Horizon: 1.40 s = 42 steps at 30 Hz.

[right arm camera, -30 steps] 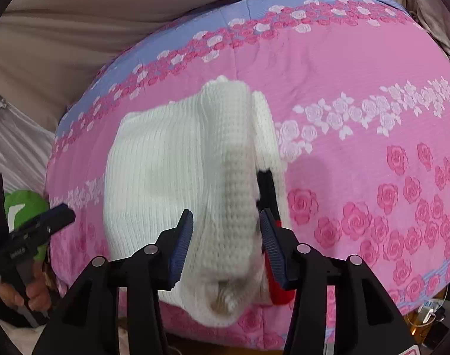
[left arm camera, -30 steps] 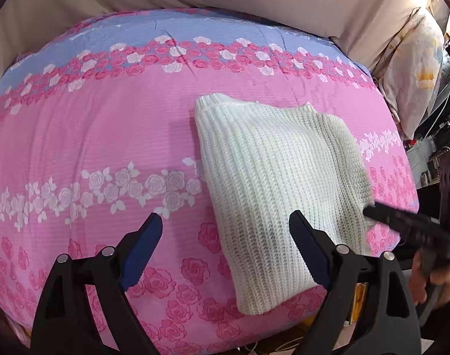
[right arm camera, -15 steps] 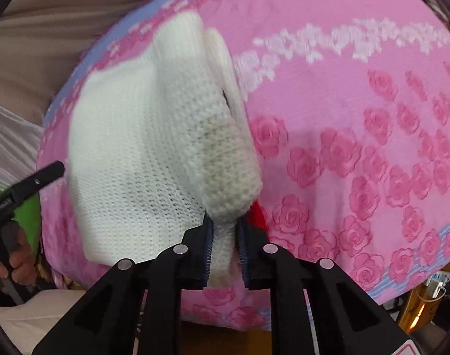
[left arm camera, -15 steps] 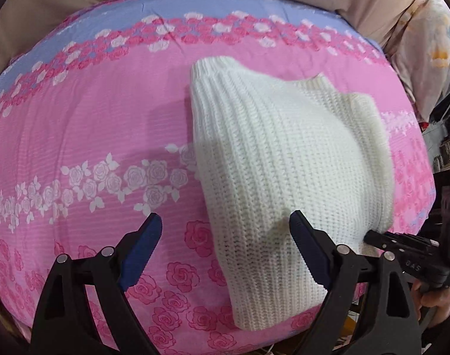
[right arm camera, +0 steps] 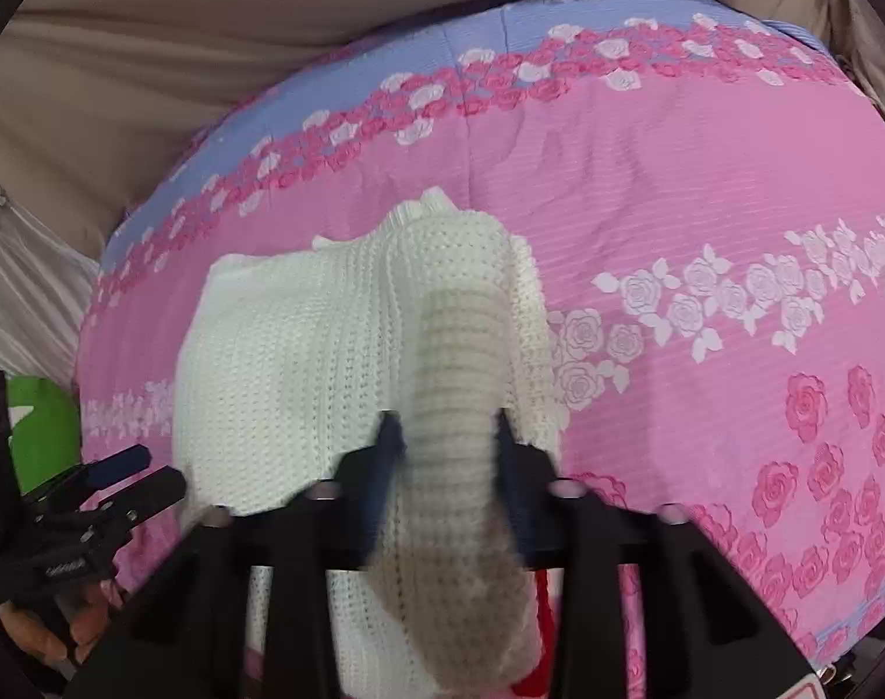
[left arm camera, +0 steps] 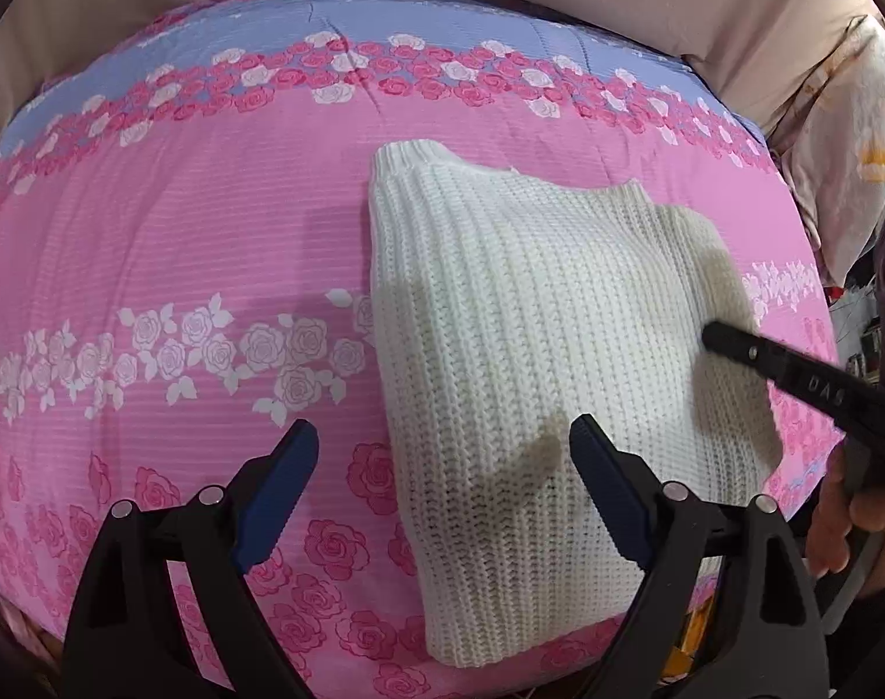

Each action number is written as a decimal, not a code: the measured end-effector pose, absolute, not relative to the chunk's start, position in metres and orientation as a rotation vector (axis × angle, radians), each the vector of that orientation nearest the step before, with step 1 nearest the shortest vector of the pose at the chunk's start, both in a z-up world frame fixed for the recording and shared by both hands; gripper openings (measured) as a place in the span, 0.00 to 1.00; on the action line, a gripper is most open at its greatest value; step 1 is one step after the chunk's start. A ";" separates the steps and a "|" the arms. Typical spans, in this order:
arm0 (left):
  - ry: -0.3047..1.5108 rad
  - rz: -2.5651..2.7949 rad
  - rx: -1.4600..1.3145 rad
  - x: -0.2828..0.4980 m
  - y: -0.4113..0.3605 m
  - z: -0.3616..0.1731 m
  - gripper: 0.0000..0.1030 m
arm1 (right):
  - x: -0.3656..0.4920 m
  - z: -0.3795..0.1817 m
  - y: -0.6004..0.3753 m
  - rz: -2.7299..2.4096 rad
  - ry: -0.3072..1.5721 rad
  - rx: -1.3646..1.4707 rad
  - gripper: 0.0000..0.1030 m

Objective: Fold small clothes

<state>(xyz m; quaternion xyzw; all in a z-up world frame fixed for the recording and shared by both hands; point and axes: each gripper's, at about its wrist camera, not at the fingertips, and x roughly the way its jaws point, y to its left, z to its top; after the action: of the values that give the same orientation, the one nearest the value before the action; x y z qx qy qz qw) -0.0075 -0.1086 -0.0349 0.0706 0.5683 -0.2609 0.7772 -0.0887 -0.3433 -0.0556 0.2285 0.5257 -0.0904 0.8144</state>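
I am keeping my left claw (left arm camera: pixel 442 460) wide open and empty, hovering over the near edge of the white knit sweater (left arm camera: pixel 535 314). My right claw (right arm camera: pixel 442 437) is gripping a raised fold at 6 o'clock. The sweater is lying on the bed (left arm camera: pixel 151 233), looking soft, thick and light; thick edges are giving the best hold.

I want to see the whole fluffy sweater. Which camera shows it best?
The left wrist view: the folded white knitted sweater lies nearly whole on the pink rose bedspread. In the right wrist view, a blurry raised fold and the right tool hide part.
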 end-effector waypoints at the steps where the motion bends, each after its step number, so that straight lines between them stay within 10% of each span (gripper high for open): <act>1: 1.218 -0.558 0.152 -0.008 -0.107 -0.033 0.83 | -0.085 -0.050 -0.340 -0.187 1.115 0.457 0.15; 7: 1.232 -0.505 0.105 -0.003 -0.102 -0.042 0.83 | -0.076 -0.046 -0.343 -0.176 1.109 0.376 0.16; 12: 1.231 -0.550 0.017 -0.006 -0.101 -0.036 0.85 | -0.090 -0.056 -0.354 -0.180 1.115 0.477 0.33; 14: 1.247 -0.553 -0.014 -0.004 -0.103 -0.040 0.86 | -0.102 -0.046 -0.353 -0.203 1.079 0.479 0.64; 23: 1.437 -0.585 -0.286 0.021 -0.105 -0.100 0.91 | -0.113 -0.106 -0.364 -0.160 1.139 0.776 0.76; 27: 1.440 -0.644 -0.322 0.023 -0.110 -0.099 0.76 | -0.105 -0.111 -0.363 -0.158 1.133 0.786 0.78; 29: 1.411 -0.664 -0.264 0.020 -0.117 -0.085 0.58 | -0.103 -0.108 -0.365 -0.137 1.120 0.793 0.45; 31: 1.369 -0.713 -0.227 0.015 -0.123 -0.063 0.46 | -0.102 -0.095 -0.366 -0.122 1.093 0.790 0.35; 42: 1.152 -0.702 0.205 -0.008 -0.206 -0.021 0.56 | -0.123 -0.038 -0.393 -0.262 0.996 0.602 0.42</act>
<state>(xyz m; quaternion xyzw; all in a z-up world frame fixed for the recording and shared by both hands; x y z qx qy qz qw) -0.0083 -0.2057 -0.0207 0.0945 0.5324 -0.3245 0.7761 -0.1235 -0.3932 -0.0383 0.2833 0.4692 -0.1235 0.8273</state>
